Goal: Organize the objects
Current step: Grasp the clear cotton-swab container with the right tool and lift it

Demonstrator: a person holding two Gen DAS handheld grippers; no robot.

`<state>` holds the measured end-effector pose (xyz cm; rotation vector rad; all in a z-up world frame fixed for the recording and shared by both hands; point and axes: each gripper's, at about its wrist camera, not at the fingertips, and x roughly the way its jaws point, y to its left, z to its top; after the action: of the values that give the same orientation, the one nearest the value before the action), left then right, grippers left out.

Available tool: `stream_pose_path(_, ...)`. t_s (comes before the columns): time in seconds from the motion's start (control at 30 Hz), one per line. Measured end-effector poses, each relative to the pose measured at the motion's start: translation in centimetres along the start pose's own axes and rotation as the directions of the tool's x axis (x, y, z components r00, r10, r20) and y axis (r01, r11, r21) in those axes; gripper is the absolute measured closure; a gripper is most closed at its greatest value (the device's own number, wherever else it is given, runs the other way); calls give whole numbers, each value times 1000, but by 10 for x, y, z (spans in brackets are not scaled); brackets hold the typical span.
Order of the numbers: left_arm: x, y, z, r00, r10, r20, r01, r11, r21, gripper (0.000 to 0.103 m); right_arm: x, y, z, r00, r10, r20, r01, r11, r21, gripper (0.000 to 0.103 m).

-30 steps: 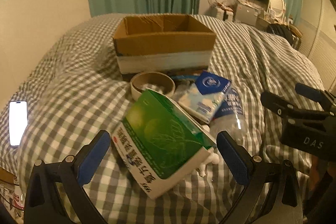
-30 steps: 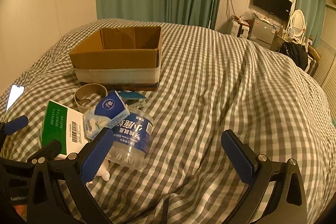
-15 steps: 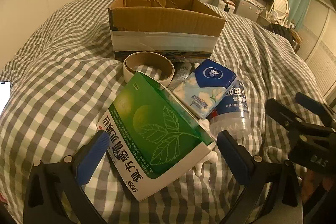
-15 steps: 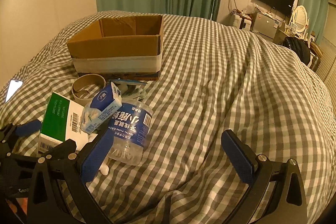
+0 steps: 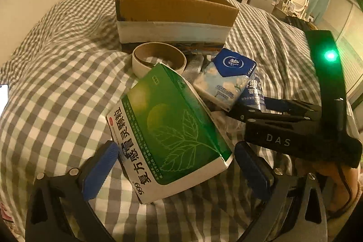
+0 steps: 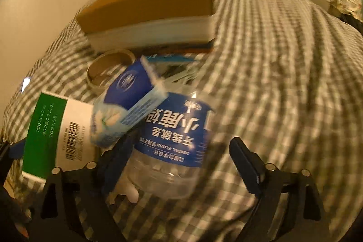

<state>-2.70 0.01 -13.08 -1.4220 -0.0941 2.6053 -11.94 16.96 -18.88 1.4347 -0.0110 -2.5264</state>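
Left wrist view, what changed: a second ago we hung back from the pile; now our left gripper (image 5: pixel 174 165) has come right down on the green medicine box (image 5: pixel 169 128), which fills the space between the blue pads (image 5: pixel 99 170).

Left wrist view, tool state: jaws spread wide, one on each side of the box's near end. The left pad looks just about touching its corner, nothing clamped yet.

Left wrist view, ahead of the tool: tape roll (image 5: pixel 158 58) just past the box, tissue pack (image 5: pixel 226 78) ahead-right of it, open cardboard box (image 5: pixel 174 13) farther ahead on the checked bedspread (image 5: pixel 56 74).

Left wrist view, other tool: our right gripper (image 5: pixel 270 110) has swung in from the right, tips near the tissue pack.

Right wrist view, what changed: this camera has dropped in close and the picture is smeared with motion; the floss jar (image 6: pixel 174 140) was off to the left earlier, now it sits between the fingers (image 6: pixel 246 162).

Right wrist view, tool state: right gripper (image 6: pixel 179 153) gaping wide, straddling the jar, no squeeze yet. The tissue pack (image 6: pixel 129 103) leans on the jar's far-left side.

What it means: we reckon both tools are lined up for grabs, nothing is in the cardboard box (image 6: pixel 147 1) yet as far as we can see, so sorting has barely begun.
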Motion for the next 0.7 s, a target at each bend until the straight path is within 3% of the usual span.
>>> stream_pose_path(0.03, 0, -1, 0, 1000, -1, 3, 1, 1000, 0, 0, 3, 2, -2, 1000, 23, -7, -23, 1000, -11, 34)
stream_pose_path(0.1, 1, -1, 0, 1000, 0, 8, 0, 1000, 0, 0, 0, 4, -4, 999, 35, -4, -35, 999, -24, 34)
stream_pose_path(0.33, 4, -5, 2, 1000, 12, 0, -12, 1000, -3, 0, -30, 11, -11, 989, -128, 77, 137, 983, -123, 37)
stream_pose_path(0.53, -8, 2, 6, 999, 30, -18, -31, 997, -70, 0, -53, 9, -9, 977, -168, 131, 186, 972, -144, 40)
stream_pose_path(0.7, 22, 3, 3, 993, -44, -108, 35, 996, -85, 0, -57, 8, -10, 974, -177, 143, 199, 968, -151, 40)
